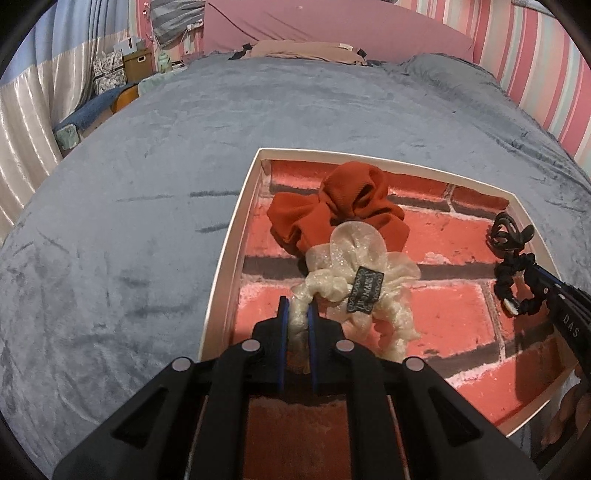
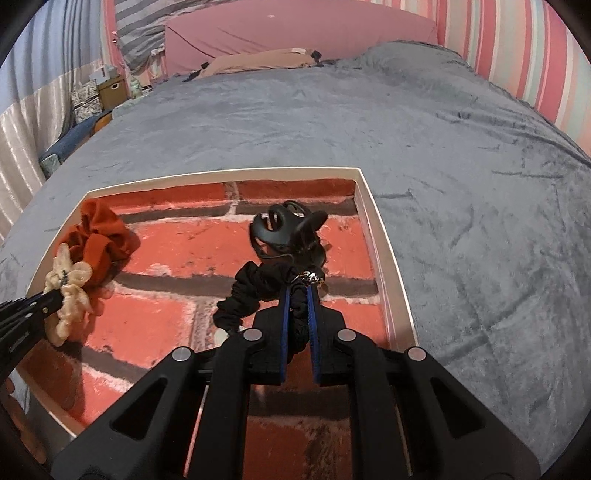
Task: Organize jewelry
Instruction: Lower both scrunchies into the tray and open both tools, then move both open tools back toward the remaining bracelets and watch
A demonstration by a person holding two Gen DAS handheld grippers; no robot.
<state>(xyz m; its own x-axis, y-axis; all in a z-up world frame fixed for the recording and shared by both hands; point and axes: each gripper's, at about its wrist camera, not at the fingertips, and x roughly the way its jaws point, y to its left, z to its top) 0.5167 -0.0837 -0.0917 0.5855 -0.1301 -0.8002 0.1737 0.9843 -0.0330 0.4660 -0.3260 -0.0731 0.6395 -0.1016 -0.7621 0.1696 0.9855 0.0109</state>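
Note:
A shallow white box (image 1: 225, 258) with a red brick-pattern floor lies on the bed. My left gripper (image 1: 298, 306) is shut on a cream glittery scrunchie (image 1: 354, 266) with a dark tag, low over the box floor. A rust-red scrunchie (image 1: 332, 210) lies just behind it. My right gripper (image 2: 298, 291) is shut on a black scrunchie (image 2: 258, 288), which also shows in the left wrist view (image 1: 517, 284). A black claw clip (image 2: 284, 229) sits just beyond it in the box. The cream scrunchie (image 2: 68, 291) and red scrunchie (image 2: 98, 236) show at the left in the right wrist view.
The box rim (image 2: 384, 251) stands on a grey velvet blanket (image 2: 461, 184) that covers the bed. A pink headboard (image 1: 332, 26) and a tan pillow (image 1: 306, 50) lie at the far end. A striped wall (image 1: 535, 66) runs along the right.

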